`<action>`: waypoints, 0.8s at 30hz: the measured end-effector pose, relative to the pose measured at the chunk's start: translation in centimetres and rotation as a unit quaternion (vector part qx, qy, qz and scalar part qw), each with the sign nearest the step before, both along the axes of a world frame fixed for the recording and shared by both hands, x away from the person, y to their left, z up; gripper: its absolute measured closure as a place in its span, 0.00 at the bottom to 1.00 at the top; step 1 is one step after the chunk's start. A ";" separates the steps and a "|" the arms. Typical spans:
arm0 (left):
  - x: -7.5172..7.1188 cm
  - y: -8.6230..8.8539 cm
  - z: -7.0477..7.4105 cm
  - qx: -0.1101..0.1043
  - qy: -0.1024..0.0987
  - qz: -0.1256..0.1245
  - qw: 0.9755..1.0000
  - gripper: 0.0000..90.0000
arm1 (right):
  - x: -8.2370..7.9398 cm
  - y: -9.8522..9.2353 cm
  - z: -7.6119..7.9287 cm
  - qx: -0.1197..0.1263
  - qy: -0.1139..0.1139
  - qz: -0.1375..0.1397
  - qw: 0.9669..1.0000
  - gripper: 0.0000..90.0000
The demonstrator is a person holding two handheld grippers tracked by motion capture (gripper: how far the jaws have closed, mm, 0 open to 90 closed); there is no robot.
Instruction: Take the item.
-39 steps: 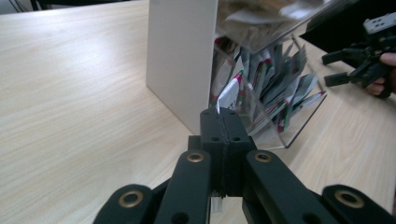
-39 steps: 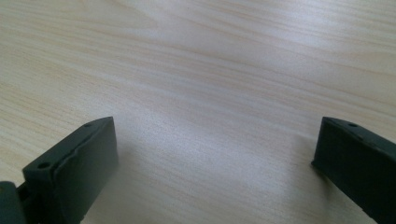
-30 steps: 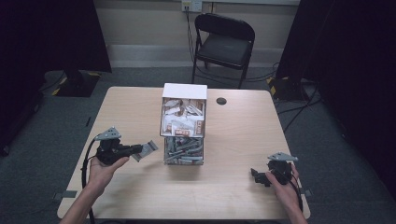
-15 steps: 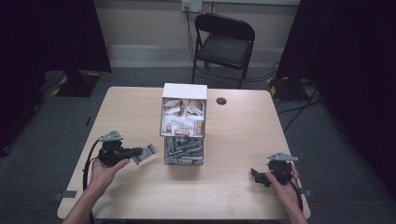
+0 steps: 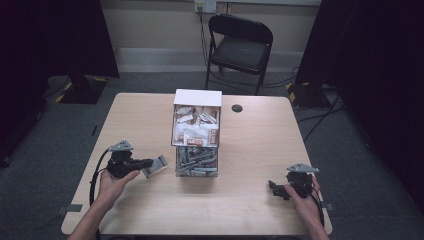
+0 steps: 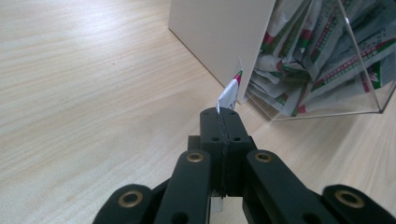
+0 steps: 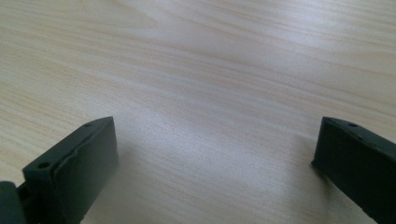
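A two-tier clear dispenser [image 5: 196, 134] stands mid-table, its upper bin full of white sachets and its lower bin [image 5: 197, 161] full of grey ones. My left gripper [image 5: 148, 164] is shut on one flat sachet [image 5: 155, 166] just left of the lower bin. In the left gripper view the sachet [image 6: 229, 94] stands edge-on between the closed jaws, close to the dispenser's white side wall [image 6: 219, 37] and the clear bin of sachets [image 6: 322, 56]. My right gripper [image 5: 274, 187] rests open near the table's front right, with bare wood between its fingers [image 7: 74, 163].
A small black disc [image 5: 237, 108] lies on the table [image 5: 125, 120] behind the dispenser. A black folding chair [image 5: 240, 47] stands beyond the far edge. Cables trail on the floor at the right.
My left gripper with the sachet has drifted slightly down and toward the table's front. The right gripper has stayed where it was.
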State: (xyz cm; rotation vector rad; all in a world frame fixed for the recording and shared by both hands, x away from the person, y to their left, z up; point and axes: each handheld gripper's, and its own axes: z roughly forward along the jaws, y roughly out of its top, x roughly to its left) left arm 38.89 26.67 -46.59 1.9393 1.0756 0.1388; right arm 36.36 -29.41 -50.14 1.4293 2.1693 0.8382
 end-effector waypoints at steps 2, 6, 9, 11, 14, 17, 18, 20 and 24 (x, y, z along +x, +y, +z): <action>0.3 0.2 -0.1 0.001 0.000 0.007 1.000 1.00 | 0.0 0.0 0.0 0.000 0.000 0.000 1.000 0.00; 0.8 0.3 -0.5 0.007 0.006 0.011 1.000 1.00 | 0.0 0.0 0.0 0.000 0.000 0.000 1.000 0.00; 1.1 0.3 -0.5 0.011 0.005 0.012 1.000 1.00 | 0.0 0.0 0.0 0.000 0.000 0.000 1.000 0.00; 1.4 0.4 -0.4 0.013 0.003 0.017 1.000 0.99 | 0.0 0.0 0.0 0.000 0.000 0.000 1.000 0.00; 1.8 0.4 -0.6 0.012 0.008 0.022 1.000 0.99 | 0.0 0.0 0.0 0.000 0.000 0.000 1.000 0.00; 2.4 0.1 -0.9 0.013 0.010 0.027 1.000 0.98 | 0.0 0.0 0.0 0.000 0.000 0.000 1.000 0.00; 2.6 0.1 -0.9 0.014 0.011 0.026 1.000 0.98 | 0.0 0.0 0.0 0.000 0.000 0.000 1.000 0.00; 2.7 -0.1 -1.0 0.020 0.010 0.028 0.999 0.98 | 0.0 0.0 0.0 0.000 0.000 0.001 1.000 0.00; 3.1 -0.3 -1.3 0.026 0.011 0.028 0.999 0.98 | 0.0 0.0 0.0 0.000 0.000 0.001 1.000 0.00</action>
